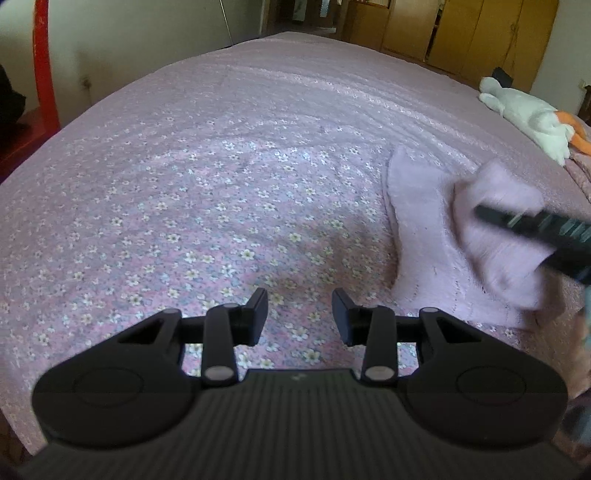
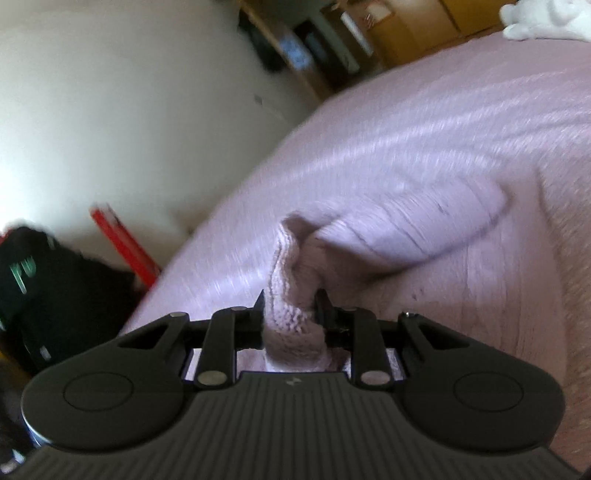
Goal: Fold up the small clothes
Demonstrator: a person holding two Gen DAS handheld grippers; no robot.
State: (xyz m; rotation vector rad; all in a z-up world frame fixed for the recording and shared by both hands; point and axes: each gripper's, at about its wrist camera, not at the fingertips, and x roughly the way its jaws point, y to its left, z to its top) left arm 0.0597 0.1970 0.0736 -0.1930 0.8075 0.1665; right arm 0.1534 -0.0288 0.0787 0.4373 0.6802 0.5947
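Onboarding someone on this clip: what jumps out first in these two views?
First, the right tongs, shut on a bunched edge of the pale pink knit garment, seen close up in the right wrist view; the rest trails onto the bed. Next, the flowered pink bedspread fills the left wrist view, with the left tongs open and empty over it. A white plush toy lies at the bed's far right.

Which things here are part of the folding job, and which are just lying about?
In the job:
- pale pink knitted garment, partly lifted
- right gripper, shut on a bunched edge of it
- left gripper, open, empty
- pink floral bedspread, the work surface

Lying about:
- white plush toy with orange parts
- red chair frame
- wooden wardrobe
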